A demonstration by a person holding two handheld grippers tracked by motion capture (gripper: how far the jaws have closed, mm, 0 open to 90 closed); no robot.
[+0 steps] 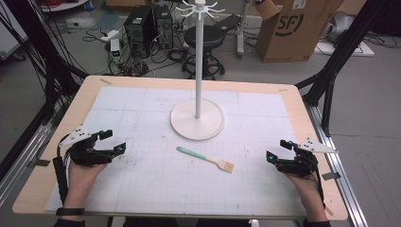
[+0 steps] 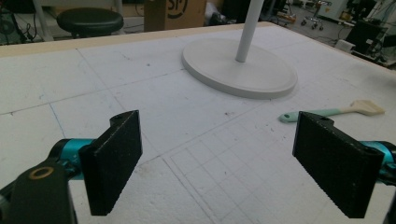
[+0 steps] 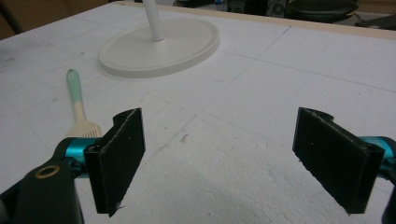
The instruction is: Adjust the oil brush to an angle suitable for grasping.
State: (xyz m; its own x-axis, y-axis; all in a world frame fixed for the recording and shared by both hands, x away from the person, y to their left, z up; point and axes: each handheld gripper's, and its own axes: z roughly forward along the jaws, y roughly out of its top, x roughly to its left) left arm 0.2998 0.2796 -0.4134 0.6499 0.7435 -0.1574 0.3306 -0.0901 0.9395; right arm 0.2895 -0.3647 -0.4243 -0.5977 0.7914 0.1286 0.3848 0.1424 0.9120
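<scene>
Evidently at rest: left tongs point(image 1: 112, 140) and right tongs point(image 1: 277, 150) agape, empty, flanking brush point(image 1: 205, 159) flat on bench point(image 1: 56, 142); hooked stand point(image 1: 197, 118) behind, probably its destination.

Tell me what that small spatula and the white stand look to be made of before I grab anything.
Spatula: the mint-green handle looks like matte silicone or plastic, smooth with a rounded end; the pale tan slotted head looks like wood or bamboo, though tinted plastic is possible. White stand: pole and round base have an even, slightly satin white coat, probably painted metal or moulded plastic; the look does not settle which.
</scene>
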